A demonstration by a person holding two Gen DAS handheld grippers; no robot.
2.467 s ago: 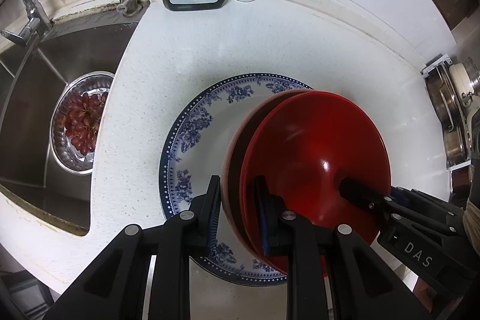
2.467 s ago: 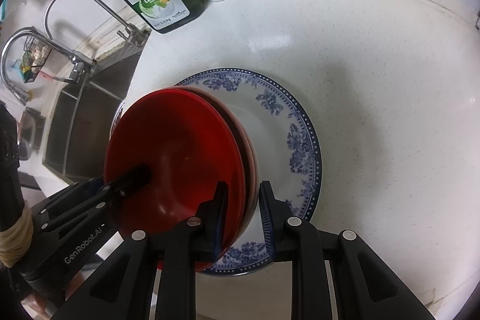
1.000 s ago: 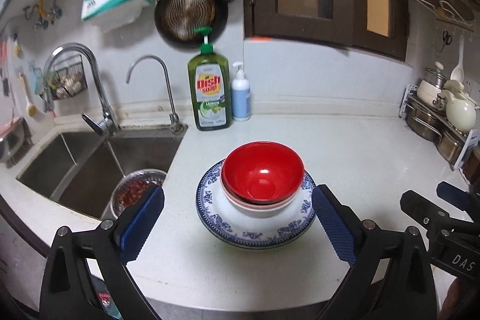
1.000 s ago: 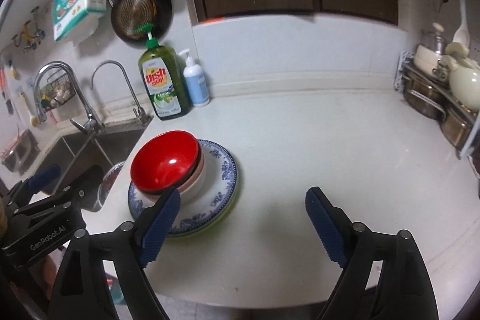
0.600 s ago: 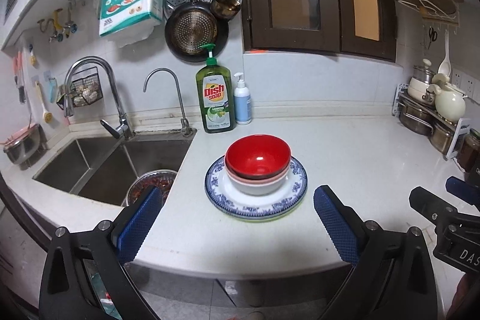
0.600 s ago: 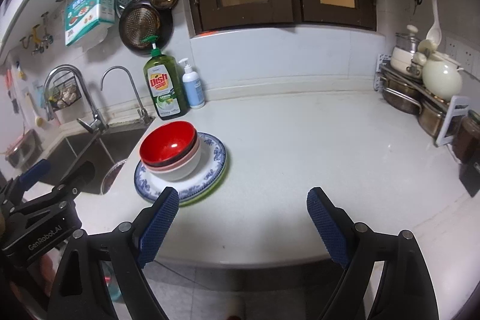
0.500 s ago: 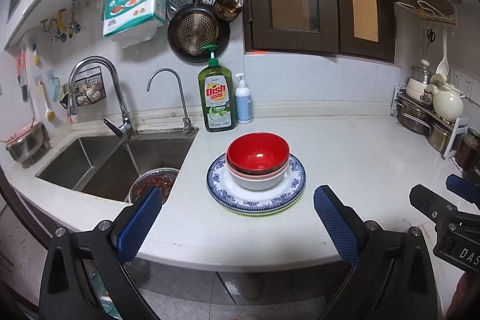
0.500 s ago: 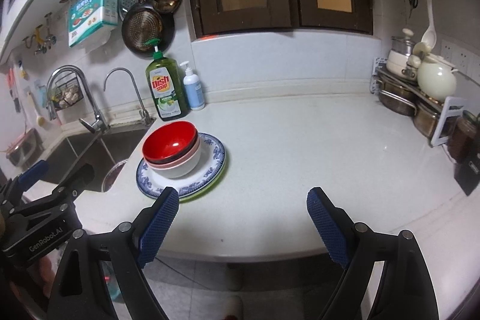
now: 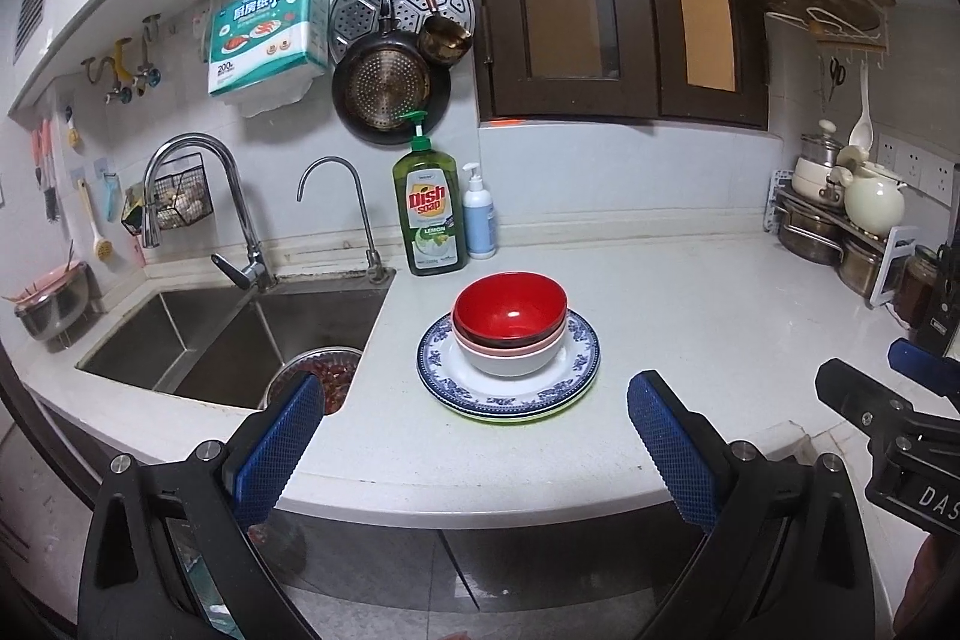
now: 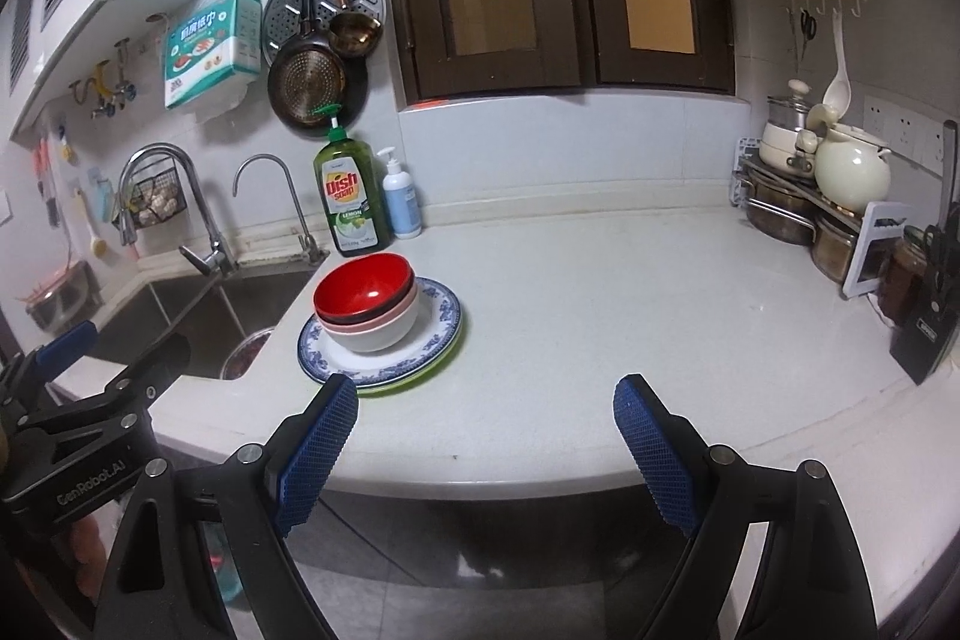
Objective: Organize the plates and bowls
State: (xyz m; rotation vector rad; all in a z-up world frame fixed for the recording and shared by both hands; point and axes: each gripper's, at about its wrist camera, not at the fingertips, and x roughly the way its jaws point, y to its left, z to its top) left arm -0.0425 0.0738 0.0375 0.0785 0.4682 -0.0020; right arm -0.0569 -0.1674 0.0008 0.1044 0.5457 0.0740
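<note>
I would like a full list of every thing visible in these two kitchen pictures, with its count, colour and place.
bowls: three nested, red over pink over white, on the plates
plates: two, blue-patterned over green, on the counter near the sink
counter: one, white
dish soap bottle: one, green, by the back wall
pump bottle: one, white and blue, beside the soap
sink: one, steel, left
metal bowl of red fruit: one, in the sink
taps: two, chrome
pans: several, hung on the wall
pots and kettle: on the rack, right
left claw: black with blue pads, open, empty
right claw: same, open, empty
</note>
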